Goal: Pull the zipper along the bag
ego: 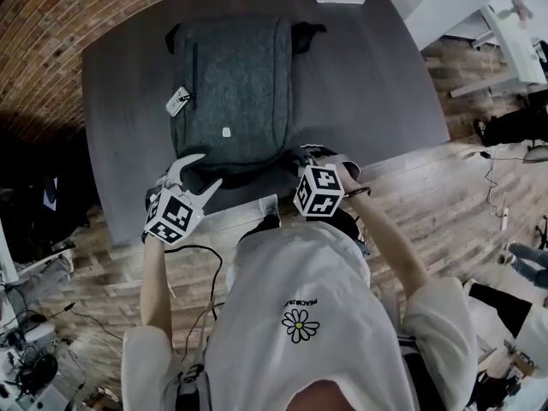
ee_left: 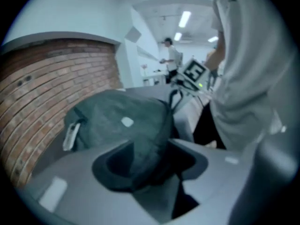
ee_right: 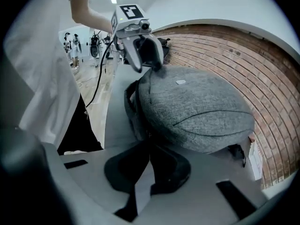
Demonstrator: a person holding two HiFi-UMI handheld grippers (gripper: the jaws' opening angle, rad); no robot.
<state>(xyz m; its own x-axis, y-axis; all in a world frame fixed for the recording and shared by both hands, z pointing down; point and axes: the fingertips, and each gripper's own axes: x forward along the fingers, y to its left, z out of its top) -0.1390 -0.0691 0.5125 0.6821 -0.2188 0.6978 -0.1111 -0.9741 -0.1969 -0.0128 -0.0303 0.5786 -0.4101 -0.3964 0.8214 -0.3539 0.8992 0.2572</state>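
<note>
On the dark table (ego: 385, 84), the soft bag (ego: 235, 75) is slumping ahead of the wide-open left gripper (ego: 208, 169) (right gripper (ee_right: 149, 146) is pinching its limp edge, likely as an anchor).

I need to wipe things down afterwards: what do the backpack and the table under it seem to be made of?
The backpack looks like grey woven, heathered fabric with a matte finish; its speckled, felt-like surface shows best in the right gripper view. The table has a smooth, dark grey matte top, possibly laminate or painted board. The pictures leave that open.
</note>
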